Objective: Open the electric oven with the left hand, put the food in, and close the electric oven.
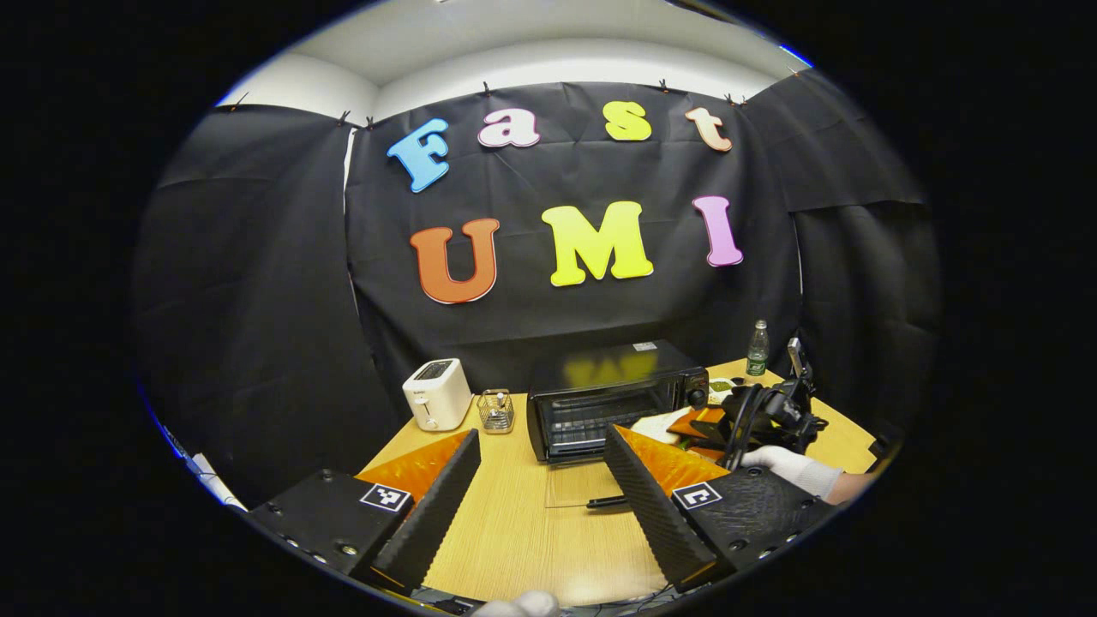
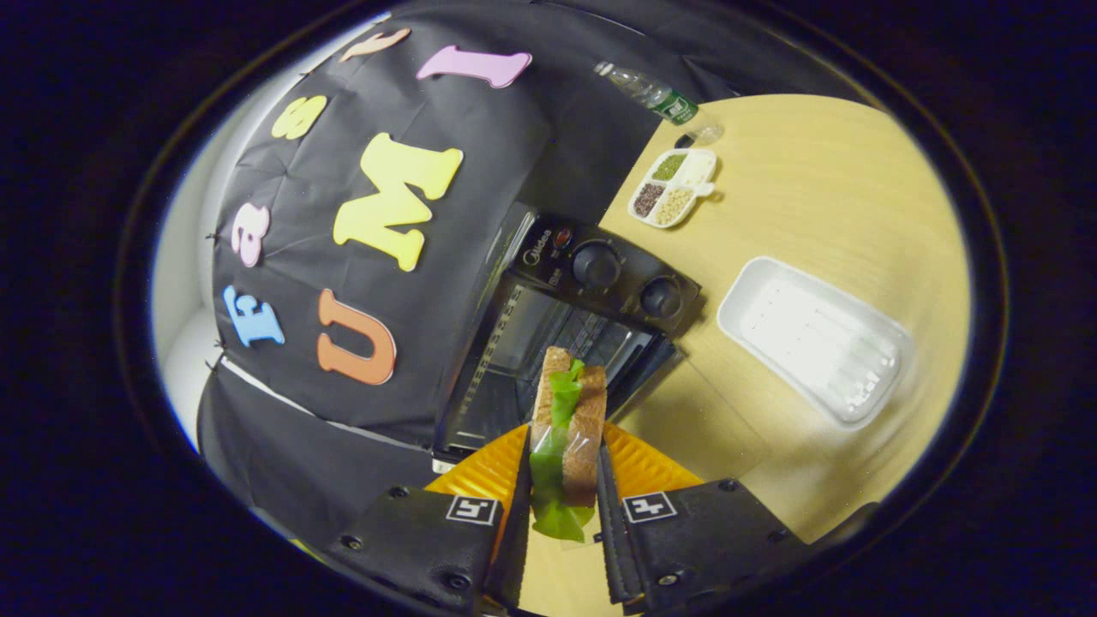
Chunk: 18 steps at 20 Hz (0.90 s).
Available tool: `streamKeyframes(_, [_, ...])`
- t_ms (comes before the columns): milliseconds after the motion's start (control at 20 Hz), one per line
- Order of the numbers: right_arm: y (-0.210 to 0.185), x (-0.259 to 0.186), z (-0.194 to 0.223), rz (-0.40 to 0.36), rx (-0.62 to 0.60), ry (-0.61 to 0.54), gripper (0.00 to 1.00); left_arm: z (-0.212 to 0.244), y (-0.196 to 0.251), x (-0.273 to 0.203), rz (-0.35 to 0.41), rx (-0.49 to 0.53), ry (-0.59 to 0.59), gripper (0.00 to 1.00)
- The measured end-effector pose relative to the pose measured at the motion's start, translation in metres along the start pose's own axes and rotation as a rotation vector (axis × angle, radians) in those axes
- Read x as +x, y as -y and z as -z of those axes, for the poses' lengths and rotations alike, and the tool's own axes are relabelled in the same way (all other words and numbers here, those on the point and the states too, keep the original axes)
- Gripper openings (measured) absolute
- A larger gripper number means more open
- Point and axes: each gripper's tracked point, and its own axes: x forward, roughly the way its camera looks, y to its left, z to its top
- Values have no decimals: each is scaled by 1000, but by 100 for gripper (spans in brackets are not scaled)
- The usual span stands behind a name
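Note:
The black electric oven point(image 1: 613, 390) stands at the back of the wooden table, its glass door point(image 1: 576, 485) folded down flat in front. My left gripper point(image 1: 542, 439) hovers open and empty, short of the door. To the right of the oven's mouth, a gloved hand point(image 1: 793, 467) holds my right gripper point(image 1: 758, 416). In the right gripper view, that gripper point(image 2: 562, 444) is shut on a sandwich point(image 2: 567, 420) of brown bread and green lettuce. The sandwich stands on edge just before the open oven point(image 2: 591, 300), above the lowered door point(image 2: 698, 420).
A white toaster point(image 1: 437, 394) and a small wire holder point(image 1: 495, 411) stand left of the oven. A green-labelled bottle point(image 1: 758, 350) is at the back right. Right of the oven lie a white tray point(image 2: 814, 338) and a divided dish of grains point(image 2: 673, 187).

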Motion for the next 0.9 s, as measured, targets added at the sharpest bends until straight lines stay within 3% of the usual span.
streamKeyframes(150, [-14, 35, 16, -10, 59, 34, 40, 7, -6, -1, -8, -13, -9, 95])
streamKeyframes(300, [-26, 68, 30, -14, 43, 30, 40, 11, -13, 5, -17, -21, -11, 95])
streamKeyframes(700, [-15, 135, 8, 6, 92, 123, 40, 28, -23, 21, -14, -29, -28, 95])
streamKeyframes(900, [-11, 145, 8, 26, 53, 126, 40, 35, -27, 25, -26, -41, -40, 95])
